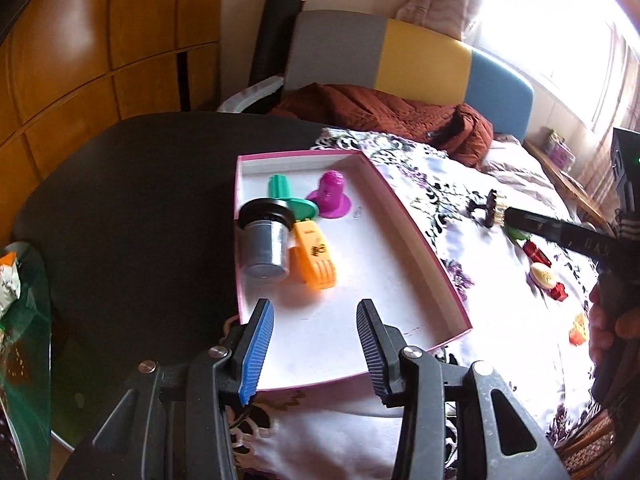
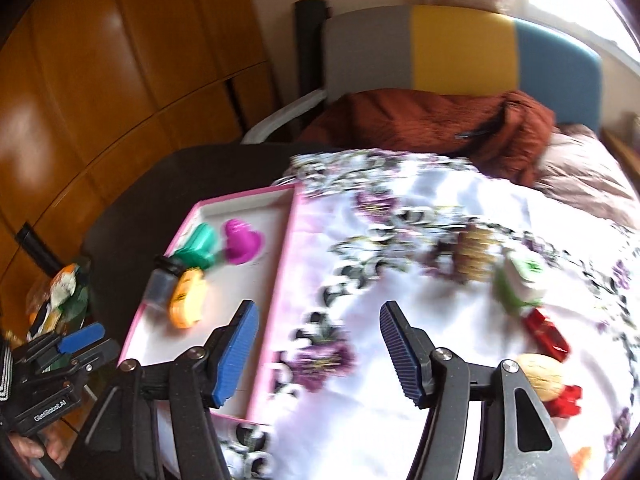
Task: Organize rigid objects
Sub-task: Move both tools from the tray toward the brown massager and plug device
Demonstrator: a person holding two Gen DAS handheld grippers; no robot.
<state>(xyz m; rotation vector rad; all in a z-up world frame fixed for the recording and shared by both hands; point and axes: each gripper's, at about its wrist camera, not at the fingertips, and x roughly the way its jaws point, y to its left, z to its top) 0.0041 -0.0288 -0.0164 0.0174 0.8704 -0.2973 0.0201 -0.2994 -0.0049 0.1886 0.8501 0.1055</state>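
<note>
A pink-rimmed white tray [image 1: 420, 240] [image 2: 280, 280] lies on a flowered cloth. In it lie a grey cup with a black rim [image 1: 264, 244], an orange toy [image 1: 314, 258] [image 2: 186, 300], a green piece [image 1: 286, 196] [image 2: 198, 246] and a magenta piece [image 1: 331, 194] [image 2: 242, 242]. My left gripper [image 1: 316, 344] is open and empty over the tray's near end. My right gripper [image 2: 320, 354] is open and empty over the cloth, right of the tray. On the cloth lie a bristle brush [image 1: 490, 210] [image 2: 476, 254], a green-white toy [image 2: 522, 280], red pieces [image 1: 536, 252] [image 2: 546, 334] and a cream oval [image 1: 542, 274] [image 2: 540, 372].
A dark table [image 1: 140, 200] carries the cloth. A rust-brown blanket [image 1: 384, 116] lies on a bed with a grey, yellow and blue headboard [image 1: 400, 52]. Wooden cabinets [image 1: 100, 40] stand at the left. A glass side table with clutter [image 1: 20, 300] is at the near left.
</note>
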